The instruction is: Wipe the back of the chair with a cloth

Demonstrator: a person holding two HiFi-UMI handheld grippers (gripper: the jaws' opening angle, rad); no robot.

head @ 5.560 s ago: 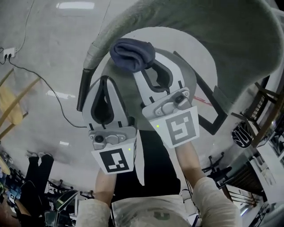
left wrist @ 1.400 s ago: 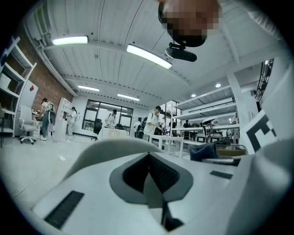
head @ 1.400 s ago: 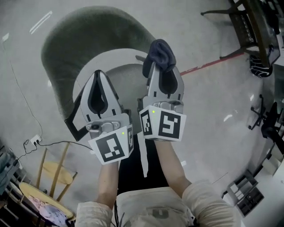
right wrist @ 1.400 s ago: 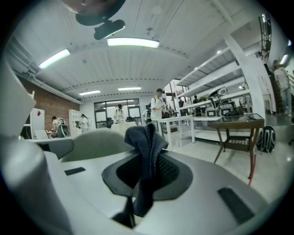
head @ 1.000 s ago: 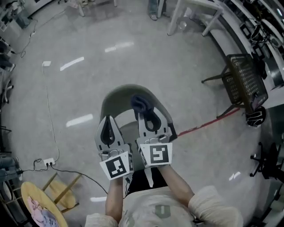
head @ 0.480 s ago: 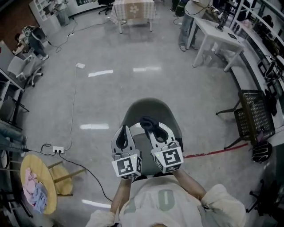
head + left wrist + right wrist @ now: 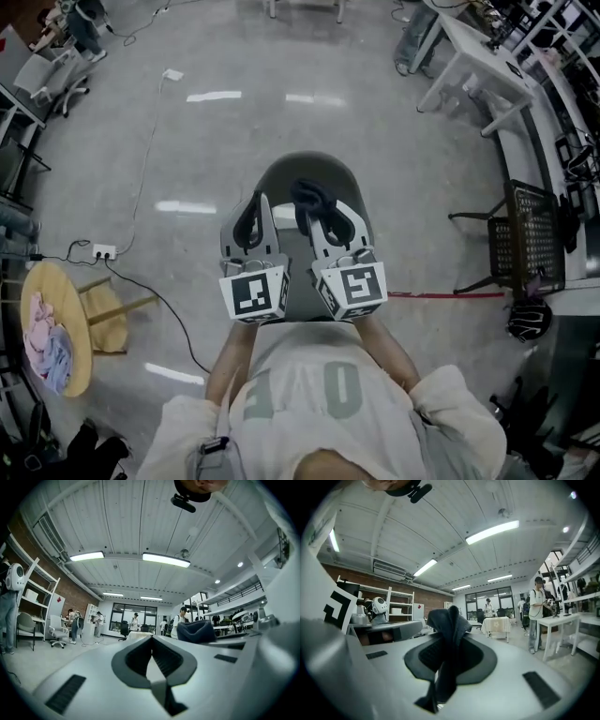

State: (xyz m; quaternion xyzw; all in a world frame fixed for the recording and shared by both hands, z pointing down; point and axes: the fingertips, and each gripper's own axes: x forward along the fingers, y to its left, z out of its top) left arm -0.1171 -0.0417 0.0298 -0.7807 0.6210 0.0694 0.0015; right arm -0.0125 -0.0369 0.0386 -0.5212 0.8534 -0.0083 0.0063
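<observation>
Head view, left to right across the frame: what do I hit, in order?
Yellow round stool → power strip → left gripper → right gripper, shut on the dark cloth → red floor line → black mesh chair.

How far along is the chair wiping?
Done: the dark cloth is clamped in the right gripper. In hand: both grippers are held up over the chair, the left gripper shut on nothing, and the cloth touches no part of the chair. Left: pressing the cloth to the chair's back and wiping; the pictures don't show whether any of it is clean.
</observation>
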